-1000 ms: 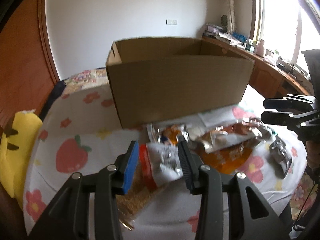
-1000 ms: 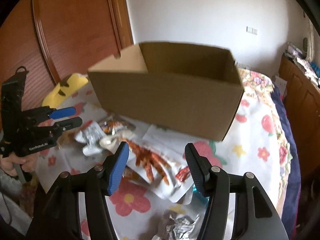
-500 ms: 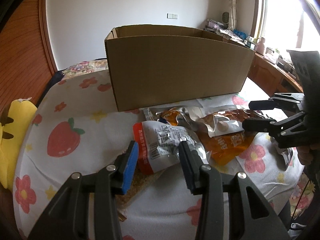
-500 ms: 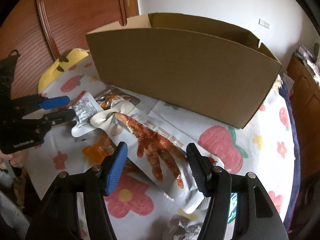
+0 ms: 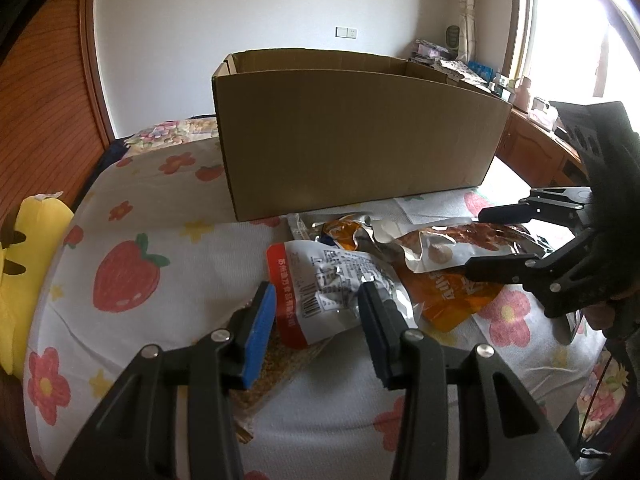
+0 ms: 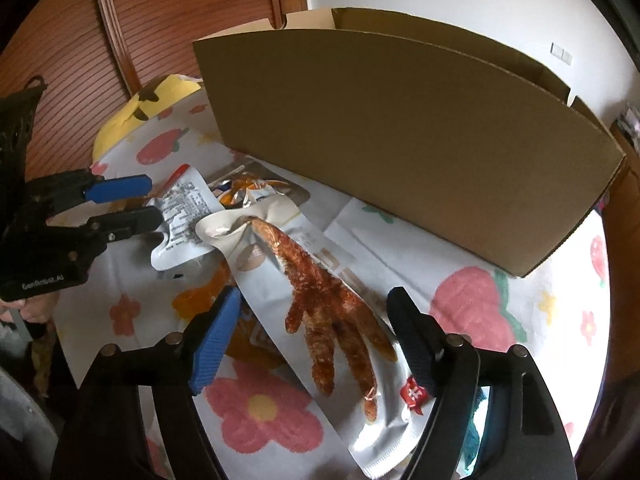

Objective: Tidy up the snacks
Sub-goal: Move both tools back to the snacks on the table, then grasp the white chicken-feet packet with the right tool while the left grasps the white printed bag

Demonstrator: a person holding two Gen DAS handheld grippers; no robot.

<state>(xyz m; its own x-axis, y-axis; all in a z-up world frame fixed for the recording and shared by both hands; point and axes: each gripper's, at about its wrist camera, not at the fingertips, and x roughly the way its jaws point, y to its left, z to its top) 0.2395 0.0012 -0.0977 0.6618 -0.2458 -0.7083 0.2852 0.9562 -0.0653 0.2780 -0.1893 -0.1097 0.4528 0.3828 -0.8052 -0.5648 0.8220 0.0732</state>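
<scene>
Because its top stands open toward the heap, the cardboard box [image 6: 404, 136] waits behind the snacks. Lying flat before it, the chicken-foot pouch [image 6: 320, 312] runs lengthwise from box toward the right gripper [image 6: 314, 340], whose unclenched jaws have just been widening astride it. The left gripper [image 5: 316, 320] brackets the white-and-red packet [image 5: 320, 292], not yet pinching.

A white cloth [image 5: 168, 216] printed with strawberries and flowers spreads beneath and ahead of the fingers. A yellow cushion [image 5: 16, 280] lies at its edge, well off to the left of the fingers, against a brown slatted wooden door [image 6: 168, 24]. Far beyond the fingers stand a white wall [image 5: 200, 20] with a switch plate [image 5: 346, 32], and to the right a bright window [image 5: 576, 32] above a cluttered wooden counter [image 5: 532, 140].
</scene>
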